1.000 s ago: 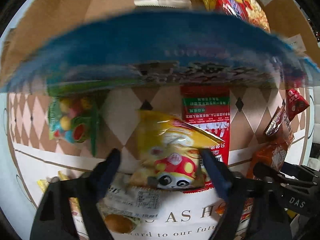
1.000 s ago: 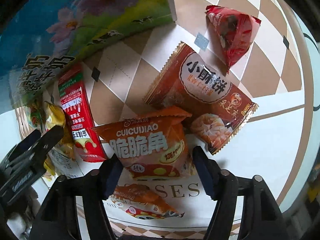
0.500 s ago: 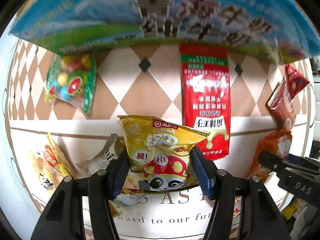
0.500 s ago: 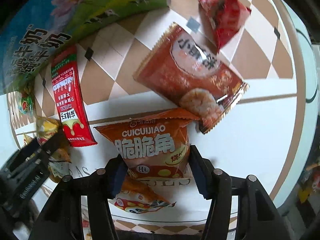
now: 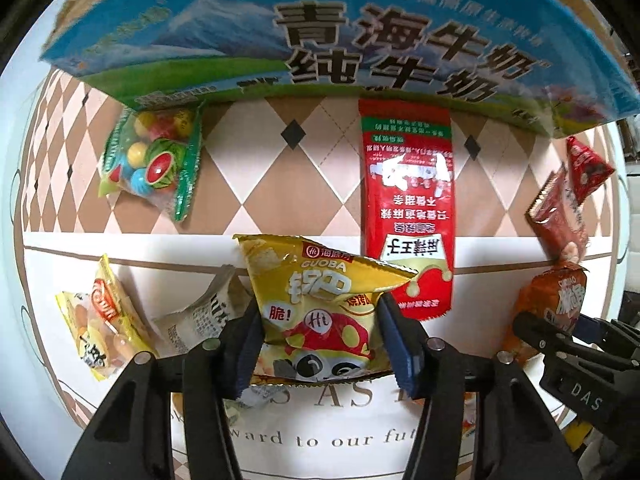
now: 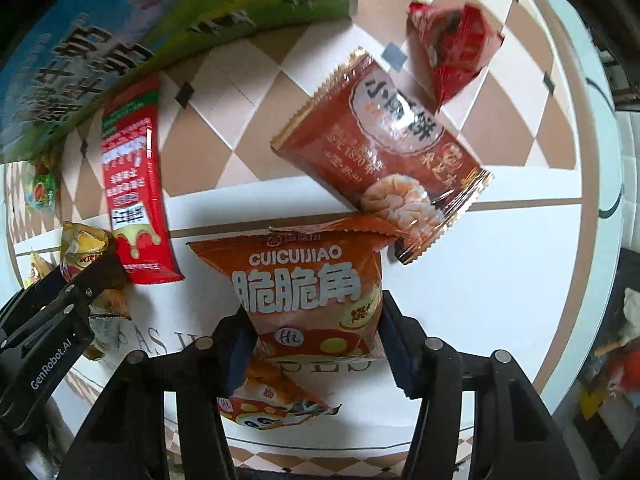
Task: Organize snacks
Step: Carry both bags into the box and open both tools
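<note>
My left gripper (image 5: 318, 312) points down at the table, and its jaws are closing with the pads pressed on both sides of a yellow snack bag (image 5: 316, 280). My right gripper (image 6: 314, 308) is closing too, its pads squeezing an orange snack bag (image 6: 304, 272). Past both grippers stands a blue milk carton box (image 5: 360, 40), its printed side also showing in the right wrist view (image 6: 100, 60). Each gripper shows in the other's view: the right one (image 5: 576, 360) at lower right, the left one (image 6: 52, 328) at lower left.
Loose on the chequered tablecloth (image 5: 280, 184) lie a long red packet (image 5: 408, 200), a green candy bag (image 5: 152, 160), a yellow packet (image 5: 100, 320) and a grey-white wrapper (image 5: 200, 316). A brown biscuit packet (image 6: 384, 148), a red triangular packet (image 6: 452, 48) and another packet (image 6: 272, 396) lie near the right gripper.
Both pairs of jaws have narrowed onto their bags. The left view has drawn back from the box's rim, so its printed side now shows. The right view has shifted slightly across the table.
</note>
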{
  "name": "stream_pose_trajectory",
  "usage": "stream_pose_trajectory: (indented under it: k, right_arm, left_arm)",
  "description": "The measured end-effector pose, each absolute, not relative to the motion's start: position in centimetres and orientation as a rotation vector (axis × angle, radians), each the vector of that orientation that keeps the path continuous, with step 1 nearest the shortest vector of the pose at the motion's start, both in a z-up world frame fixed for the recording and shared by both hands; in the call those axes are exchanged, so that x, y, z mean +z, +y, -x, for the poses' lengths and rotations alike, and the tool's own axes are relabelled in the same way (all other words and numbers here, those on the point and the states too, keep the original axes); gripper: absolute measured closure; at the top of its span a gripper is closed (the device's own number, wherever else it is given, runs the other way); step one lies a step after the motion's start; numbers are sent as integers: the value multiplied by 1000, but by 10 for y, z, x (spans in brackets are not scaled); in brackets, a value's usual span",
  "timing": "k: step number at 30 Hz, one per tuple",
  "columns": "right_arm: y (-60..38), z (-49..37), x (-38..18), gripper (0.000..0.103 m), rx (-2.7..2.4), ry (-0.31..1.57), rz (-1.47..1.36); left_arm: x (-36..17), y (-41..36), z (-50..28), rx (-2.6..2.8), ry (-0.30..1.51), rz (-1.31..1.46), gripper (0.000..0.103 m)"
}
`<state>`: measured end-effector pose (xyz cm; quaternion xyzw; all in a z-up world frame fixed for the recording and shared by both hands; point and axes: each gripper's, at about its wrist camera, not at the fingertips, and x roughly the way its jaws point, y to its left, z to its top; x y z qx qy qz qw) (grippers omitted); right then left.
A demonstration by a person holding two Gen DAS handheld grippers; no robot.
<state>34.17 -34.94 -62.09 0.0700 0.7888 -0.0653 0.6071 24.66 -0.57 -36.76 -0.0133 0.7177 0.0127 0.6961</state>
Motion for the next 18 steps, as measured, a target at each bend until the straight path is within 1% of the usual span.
stream_pose_trajectory:
  k: [3,6,10,15,18]
  right_arm:
    - [-350,-337,-606,49,-136,1797,-208]
    - [-349,-336,-584,49,-108,1753,-245]
    - [-345,-340,-548,49,-49,1696,-301]
    - [-326,-373,-497,50,39,1630,-345]
    - [-319,-400,-468,50,88,1591,-365]
  left_arm:
    - [-344,-5,-243,19,1573,55,51]
    - [-319,-2,-239,2,1537,81,52]
    - [-267,-2,-241,-31,1461,128,52]
    - [-213,3,-263,-76,1385,156,52]
    - [-187,10,-291,-88,1359,172,52]
